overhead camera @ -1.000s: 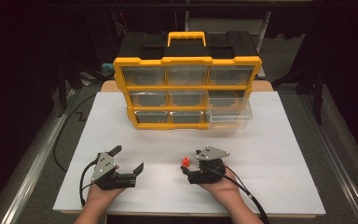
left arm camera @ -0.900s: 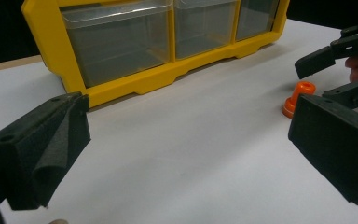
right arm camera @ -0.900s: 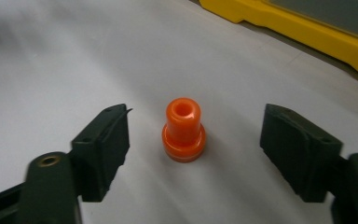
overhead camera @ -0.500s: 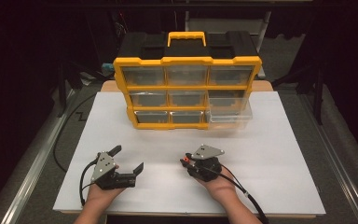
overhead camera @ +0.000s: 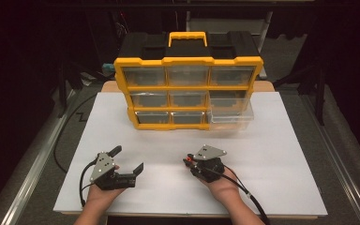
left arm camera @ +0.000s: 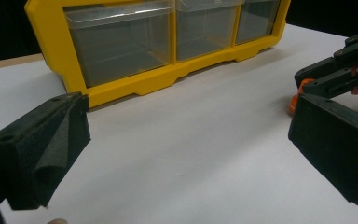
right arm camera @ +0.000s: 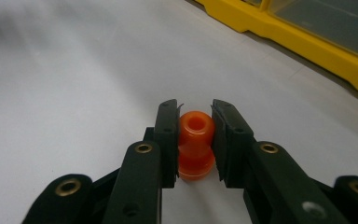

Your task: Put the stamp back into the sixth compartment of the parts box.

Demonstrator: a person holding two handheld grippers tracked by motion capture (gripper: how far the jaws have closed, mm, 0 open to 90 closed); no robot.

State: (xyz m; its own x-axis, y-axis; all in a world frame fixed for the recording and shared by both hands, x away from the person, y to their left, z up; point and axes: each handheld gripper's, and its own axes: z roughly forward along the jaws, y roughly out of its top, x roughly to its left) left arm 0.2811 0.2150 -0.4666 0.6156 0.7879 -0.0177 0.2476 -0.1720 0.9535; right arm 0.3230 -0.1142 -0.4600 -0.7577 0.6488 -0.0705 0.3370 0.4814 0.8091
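A small orange spool-shaped piece (right arm camera: 196,140) sits on the white tabletop (overhead camera: 272,154). My right gripper (right arm camera: 196,122) is shut on it; its jaws have just been closing and both pads press its sides. In the high view the right gripper (overhead camera: 188,162) lies low at the front centre, with the orange piece (overhead camera: 186,161) at its tip. My left gripper (overhead camera: 128,159) rests at the front left, open, nothing between its jaws. The left gripper view shows my left gripper (left arm camera: 186,144) with jaws wide apart, and the right gripper (left arm camera: 340,70) with the orange piece (left arm camera: 294,100) farther off.
A yellow and black drawer organizer (overhead camera: 187,61) with clear drawers stands at the back of the table. Its lower right drawer (overhead camera: 229,118) is pulled out. Cables trail from both grippers towards the front edge. Dark floor surrounds the table.
The right gripper's jaws have closed on the orange piece, which lay just left of its tips before. Both hands have kept their places.
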